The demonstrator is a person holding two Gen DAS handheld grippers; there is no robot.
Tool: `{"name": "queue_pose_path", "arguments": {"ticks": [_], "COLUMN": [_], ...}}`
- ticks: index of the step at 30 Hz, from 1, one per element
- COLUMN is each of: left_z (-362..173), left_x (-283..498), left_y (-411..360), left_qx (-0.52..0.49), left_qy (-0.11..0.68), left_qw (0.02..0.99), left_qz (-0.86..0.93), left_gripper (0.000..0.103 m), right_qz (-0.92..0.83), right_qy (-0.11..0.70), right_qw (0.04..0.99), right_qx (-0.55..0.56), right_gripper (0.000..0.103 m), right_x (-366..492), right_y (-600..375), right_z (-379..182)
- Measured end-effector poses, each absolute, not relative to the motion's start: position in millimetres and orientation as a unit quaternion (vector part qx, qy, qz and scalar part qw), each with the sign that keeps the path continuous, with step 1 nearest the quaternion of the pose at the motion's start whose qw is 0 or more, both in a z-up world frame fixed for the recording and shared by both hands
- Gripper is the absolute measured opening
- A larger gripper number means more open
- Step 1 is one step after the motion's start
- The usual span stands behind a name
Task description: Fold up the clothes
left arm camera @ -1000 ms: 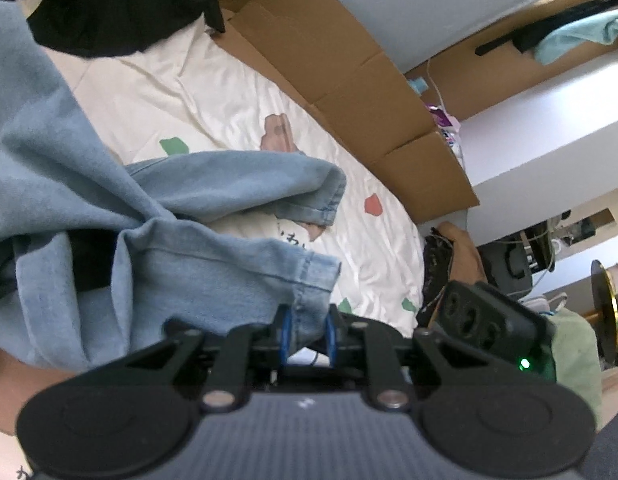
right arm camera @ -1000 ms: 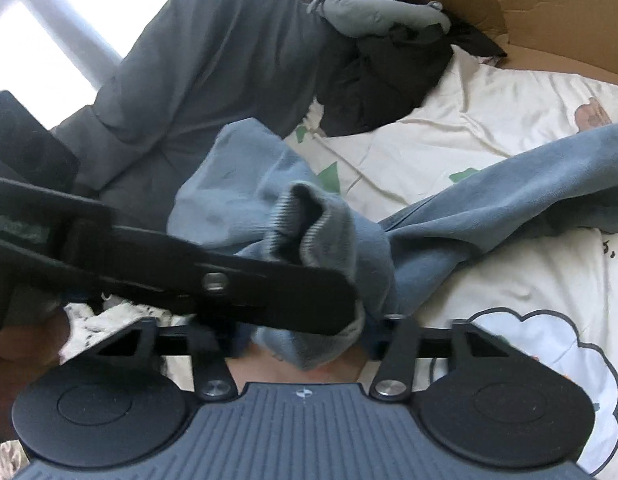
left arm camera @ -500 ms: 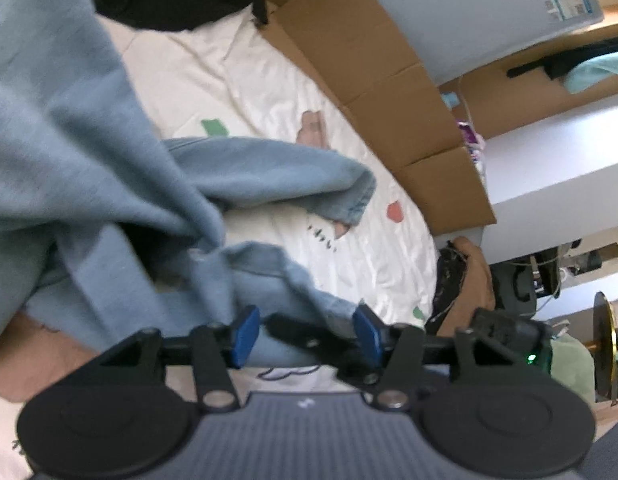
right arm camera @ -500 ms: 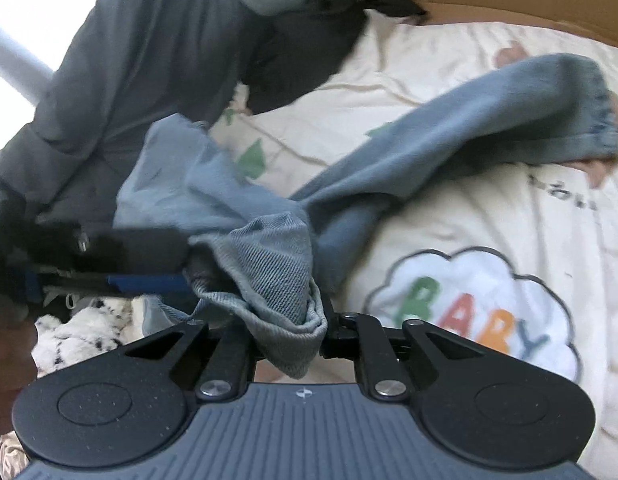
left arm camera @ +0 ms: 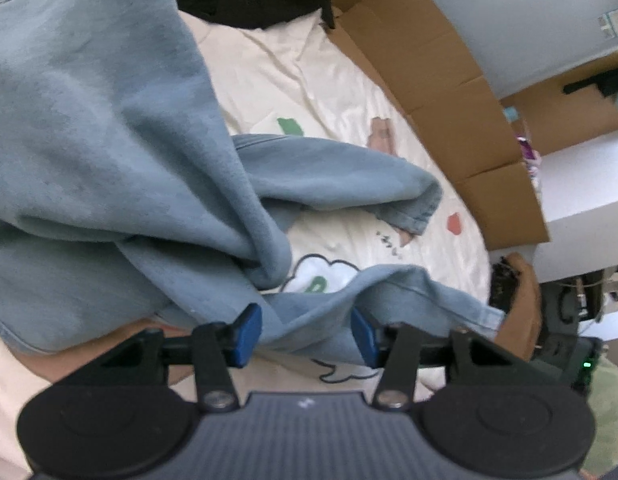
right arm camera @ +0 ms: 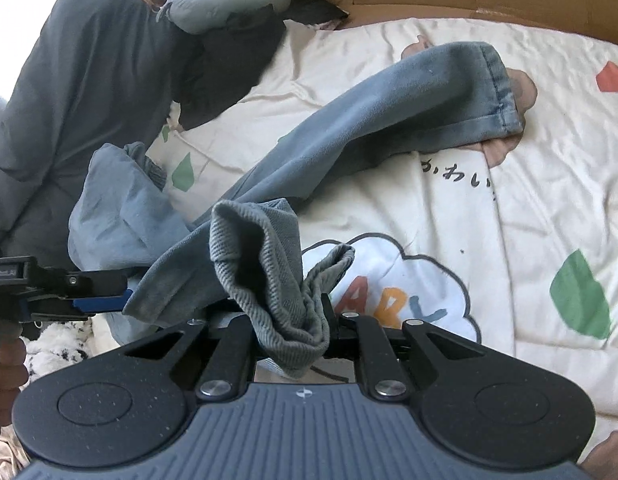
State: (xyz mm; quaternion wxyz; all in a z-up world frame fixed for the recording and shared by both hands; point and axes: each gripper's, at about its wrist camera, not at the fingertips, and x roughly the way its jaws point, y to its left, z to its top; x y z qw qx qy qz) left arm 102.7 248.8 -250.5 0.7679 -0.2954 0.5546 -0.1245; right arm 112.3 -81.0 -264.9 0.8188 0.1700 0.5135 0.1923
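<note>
Soft, limp denim, fairly heavy for cloth: likely to sag and drag wherever unsupported. Best taken at a hem or the waistband, both thick and firm enough to pinch.

Nearest, right gripper (right arm camera: 293, 332) clamped narrow on a bunched fold of the jeans (right arm camera: 349, 120), cloth spilling over the jaws. Left gripper (left arm camera: 305, 334) about half wide and closing, blue pads (left arm camera: 245, 334) either side of a leg hem, not pressing it.

Beyond, one leg stretched across the printed quilt (right arm camera: 529, 208), cuff well away. Farther off, dark clothes (right arm camera: 89, 80) heaped against cardboard (left arm camera: 449, 92).
</note>
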Motion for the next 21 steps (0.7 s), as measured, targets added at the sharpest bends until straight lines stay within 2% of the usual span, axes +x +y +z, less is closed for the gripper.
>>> {"name": "queue_pose_path", "arguments": {"ticks": [11, 21], "left_z": [-252.2, -251.4], "left_x": [94.7, 87.6], "left_y": [265.5, 307.9], "left_qx": [-0.283, -0.245], "left_qy": [0.554, 0.543], "left_qw": [0.779, 0.803], "left_qz": [-0.078, 0.03], "left_gripper": [0.052, 0.052], "right_qz": [0.108, 0.032], "right_qy": [0.542, 0.586], "right_qw": [0.818, 0.794], "right_qx": [0.157, 0.161], "right_gripper": [0.01, 0.01], "right_x": [110.3, 75.4], "right_y": [-148.2, -199.8], "right_z": [-256.4, -243.1]}}
